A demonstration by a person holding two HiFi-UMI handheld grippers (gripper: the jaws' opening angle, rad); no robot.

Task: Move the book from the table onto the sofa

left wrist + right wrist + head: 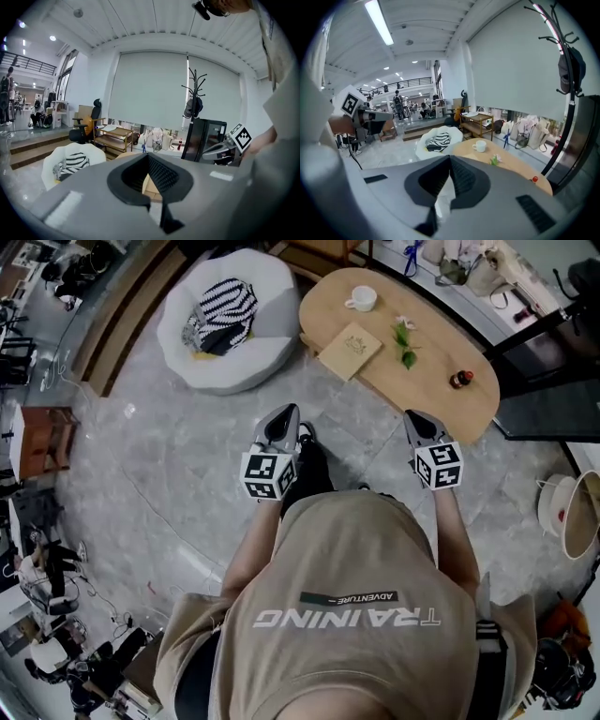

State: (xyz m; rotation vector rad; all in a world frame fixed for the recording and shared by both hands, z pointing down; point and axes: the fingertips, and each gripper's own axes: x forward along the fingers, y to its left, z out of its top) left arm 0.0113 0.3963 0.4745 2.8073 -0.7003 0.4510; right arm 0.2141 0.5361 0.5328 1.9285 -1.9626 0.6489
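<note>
A tan book (352, 351) lies on the oval wooden table (441, 399) near its left end. Left of the table is the white round sofa (230, 320) with a striped cushion (225, 310) on it. My left gripper (284, 414) and right gripper (415, 416) are held over the grey floor, short of the table, both pointing toward it. Each is shut with nothing in it. From the left gripper view the sofa (70, 161) is at the left beyond the left gripper (148, 159). Past the right gripper (450, 159), the right gripper view takes in the sofa (440, 138) and the table (511, 164).
On the table stand a white cup (361, 299), a small flower sprig (405, 337) and a little red bottle (460, 379). A black cabinet (548, 381) stands right of the table, and a basket (572, 512) sits on the floor at the far right.
</note>
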